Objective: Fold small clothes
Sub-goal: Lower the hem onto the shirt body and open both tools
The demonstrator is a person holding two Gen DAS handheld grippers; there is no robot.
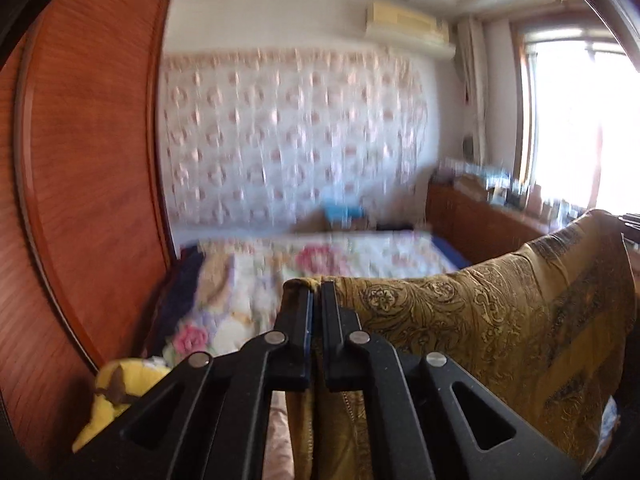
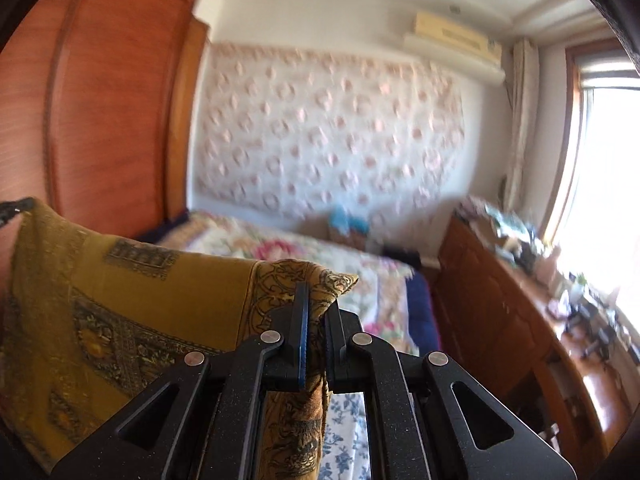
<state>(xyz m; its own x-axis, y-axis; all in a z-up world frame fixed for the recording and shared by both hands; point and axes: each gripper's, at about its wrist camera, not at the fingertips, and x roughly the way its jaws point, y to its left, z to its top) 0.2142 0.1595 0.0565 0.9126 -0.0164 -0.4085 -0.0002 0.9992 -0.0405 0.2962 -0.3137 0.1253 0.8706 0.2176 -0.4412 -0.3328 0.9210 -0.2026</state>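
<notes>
While stretched between them, mustard paisley cloth [image 1: 460,320] is pinched by left gripper [image 1: 316,292] & right gripper [image 2: 316,300] fingers.

The cloth [image 1: 480,320] is mustard-gold, printed with dark paisley scrollwork along its border and dark rectangular motifs on the plainer ochre field [image 2: 120,280], and both the left hand-held gripper [image 1: 316,300] and the right hand-held gripper [image 2: 316,308] are matte black with silver pins and blue pads. The bed [image 1: 360,256] wears a white quilt with pink roses and a navy edge, the wall hanging [image 2: 328,132] is white with pink rosettes, and the wardrobe [image 1: 92,160] is reddish-brown wood. A yellow item [image 1: 116,392] lies low at the left.
</notes>
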